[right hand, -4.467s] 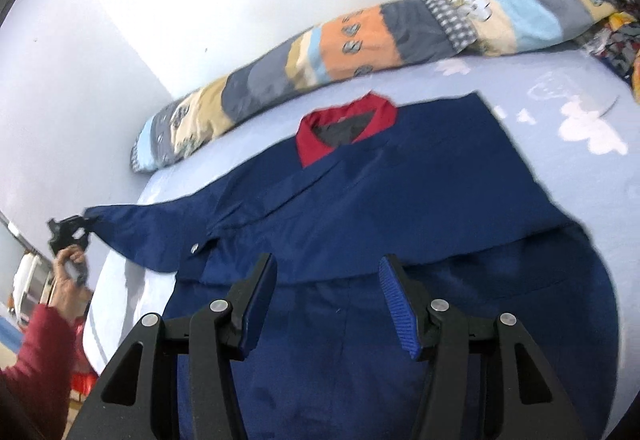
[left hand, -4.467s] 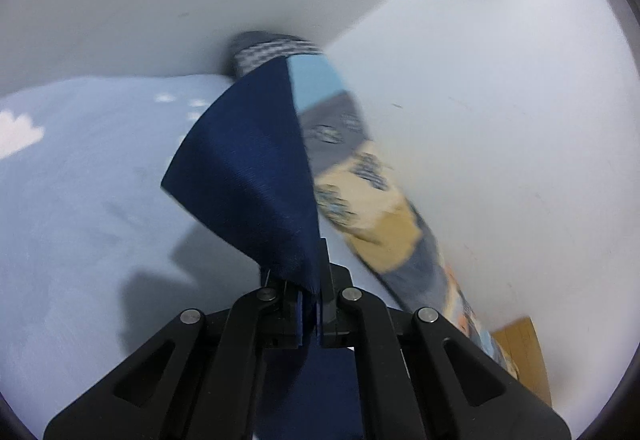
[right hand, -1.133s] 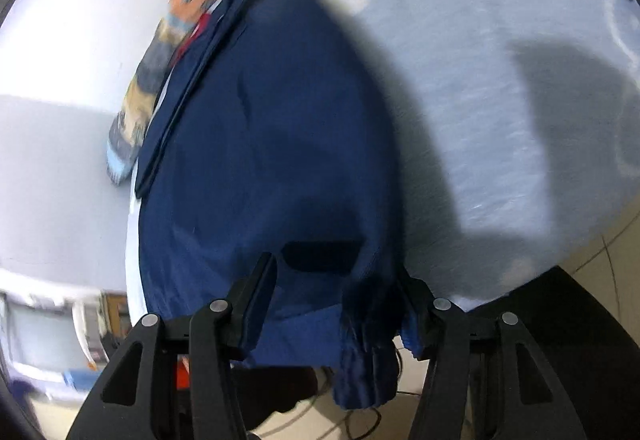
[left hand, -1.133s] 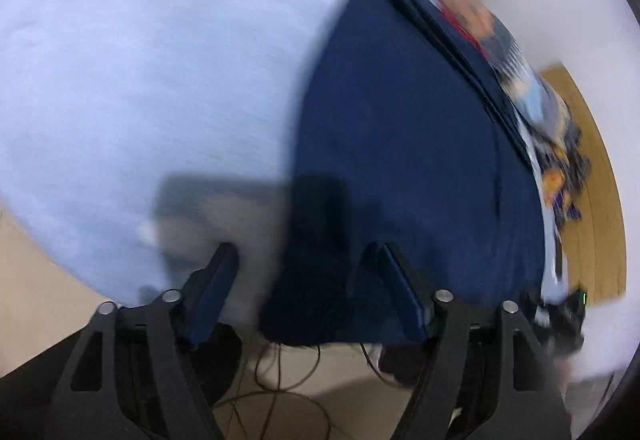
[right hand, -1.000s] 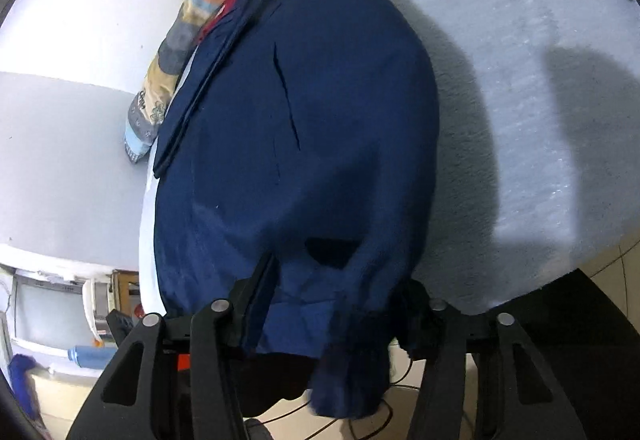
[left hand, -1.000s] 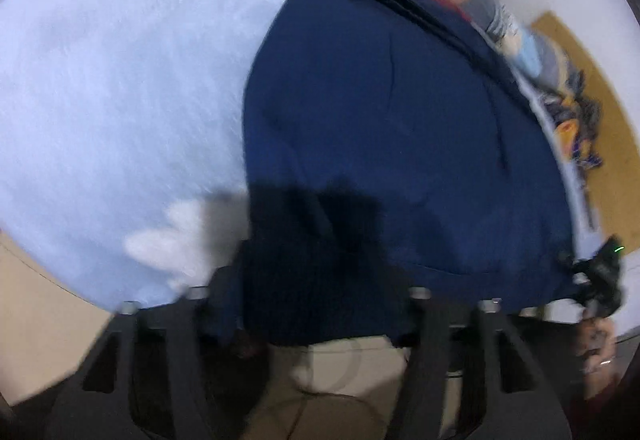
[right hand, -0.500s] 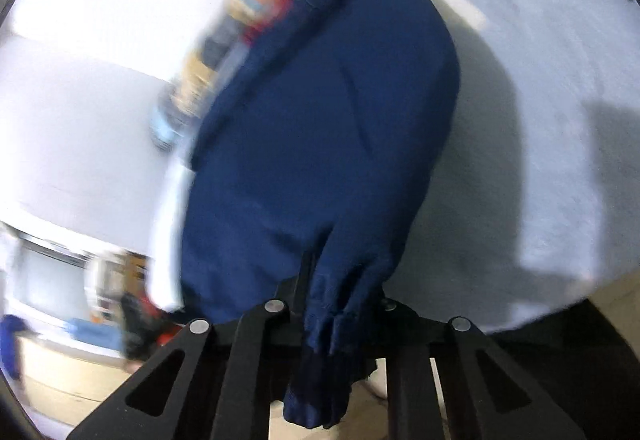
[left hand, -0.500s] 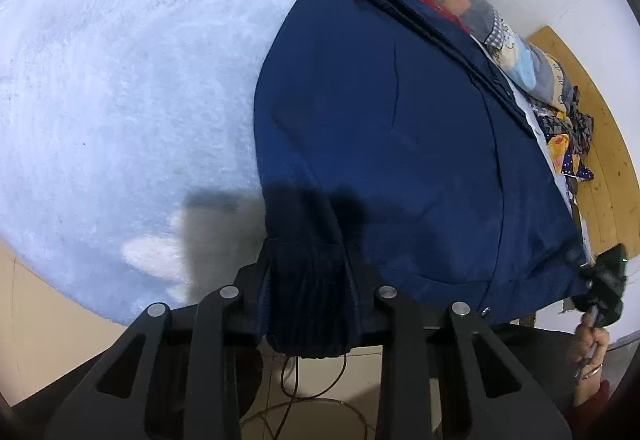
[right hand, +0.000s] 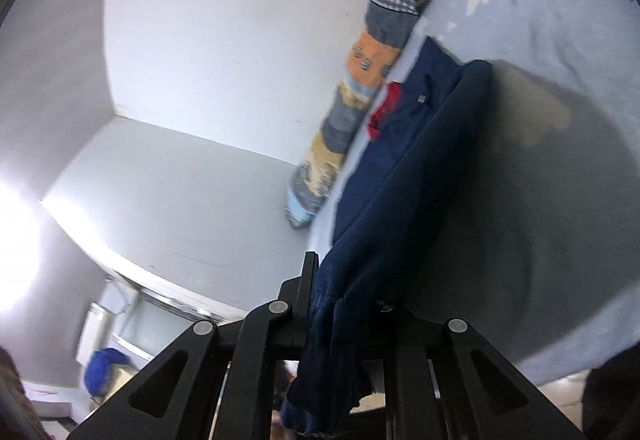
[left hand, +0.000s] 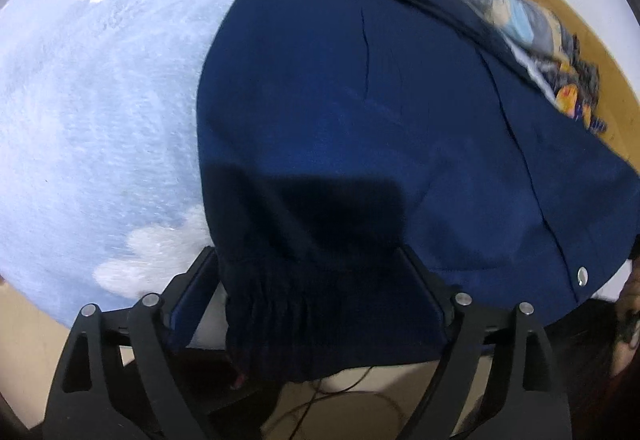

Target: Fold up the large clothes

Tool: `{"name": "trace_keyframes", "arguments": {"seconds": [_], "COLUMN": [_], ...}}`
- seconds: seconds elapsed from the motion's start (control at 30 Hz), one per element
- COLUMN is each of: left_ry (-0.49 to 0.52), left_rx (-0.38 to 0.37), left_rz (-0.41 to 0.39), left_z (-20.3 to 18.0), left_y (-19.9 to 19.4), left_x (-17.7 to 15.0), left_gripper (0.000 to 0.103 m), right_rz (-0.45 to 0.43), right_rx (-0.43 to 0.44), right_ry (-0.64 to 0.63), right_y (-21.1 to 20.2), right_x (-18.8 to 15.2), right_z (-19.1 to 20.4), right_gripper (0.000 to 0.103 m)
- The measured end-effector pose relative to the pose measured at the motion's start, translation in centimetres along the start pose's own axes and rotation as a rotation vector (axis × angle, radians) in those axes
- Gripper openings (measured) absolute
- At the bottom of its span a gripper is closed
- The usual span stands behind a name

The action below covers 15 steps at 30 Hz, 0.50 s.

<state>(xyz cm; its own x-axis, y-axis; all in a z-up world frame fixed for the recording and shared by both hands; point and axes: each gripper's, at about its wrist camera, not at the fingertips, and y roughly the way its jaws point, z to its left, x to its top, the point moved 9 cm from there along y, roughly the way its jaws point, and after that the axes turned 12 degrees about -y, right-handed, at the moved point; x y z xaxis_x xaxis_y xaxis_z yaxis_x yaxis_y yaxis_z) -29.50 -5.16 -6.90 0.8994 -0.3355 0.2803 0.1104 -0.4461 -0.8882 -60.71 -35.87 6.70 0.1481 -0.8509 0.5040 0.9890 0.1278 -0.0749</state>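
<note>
Risk is sitting mostly at the hem. On the left, the left hand-held gripper is opening, its fingers standing wide apart with the gathered hem of the navy jacket lying loose between them, and the pads are not seen pressing on the cloth. The jacket itself is lying spread on the pale blue bed, its hem hanging over the near edge, collar toward the patchwork bolster by the wall. If this side is letting go while the other lifts, the fold will probably be dragging crooked, or the loose hem may be sliding off the bed edge toward the cables on the floor.

On the right, the right hand-held gripper is clamped together on a bunched corner of the hem, raising that edge of the jacket off the bed. The bite is looking narrow and wadded; a hard pull could be slipping the cloth free, or dragging the whole garment across the bed instead of folding it.
</note>
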Motion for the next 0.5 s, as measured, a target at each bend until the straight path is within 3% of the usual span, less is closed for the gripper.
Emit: {"name": "trace_keyframes", "arguments": {"seconds": [0.07, 0.13, 0.17, 0.23, 0.37, 0.5], "left_ry": [-0.027, -0.04, -0.052, -0.066, 0.008, 0.02], "left_rx": [-0.021, -0.005, -0.015, -0.03, -0.041, -0.107], "left_rz": [-0.019, -0.04, -0.044, -0.056, -0.094, -0.112], "left_z": [0.4, 1.2, 1.4, 1.3, -0.5, -2.2], "left_y": [-0.5, -1.1, -1.4, -1.9, -3.5, -5.4], "left_x": [0.6, 1.0, 1.1, 1.2, 1.0, 1.8], "left_gripper": [0.07, 0.031, 0.025, 0.022, 0.02, 0.019], "right_rz": [-0.019, -0.025, -0.023, -0.013, -0.017, 0.001], "right_rx": [0.014, 0.01, 0.005, -0.011, -0.035, -0.069], "right_ry": [0.004, 0.012, 0.012, 0.002, -0.008, -0.038], "right_y": [0.5, 0.8, 1.0, 1.2, 0.6, 0.3], "right_x": [0.4, 0.8, 0.9, 0.8, 0.8, 0.8], "right_z": [0.3, 0.0, -0.3, -0.3, -0.3, -0.3], "right_gripper": [0.011, 0.011, 0.011, 0.012, 0.011, 0.011]}}
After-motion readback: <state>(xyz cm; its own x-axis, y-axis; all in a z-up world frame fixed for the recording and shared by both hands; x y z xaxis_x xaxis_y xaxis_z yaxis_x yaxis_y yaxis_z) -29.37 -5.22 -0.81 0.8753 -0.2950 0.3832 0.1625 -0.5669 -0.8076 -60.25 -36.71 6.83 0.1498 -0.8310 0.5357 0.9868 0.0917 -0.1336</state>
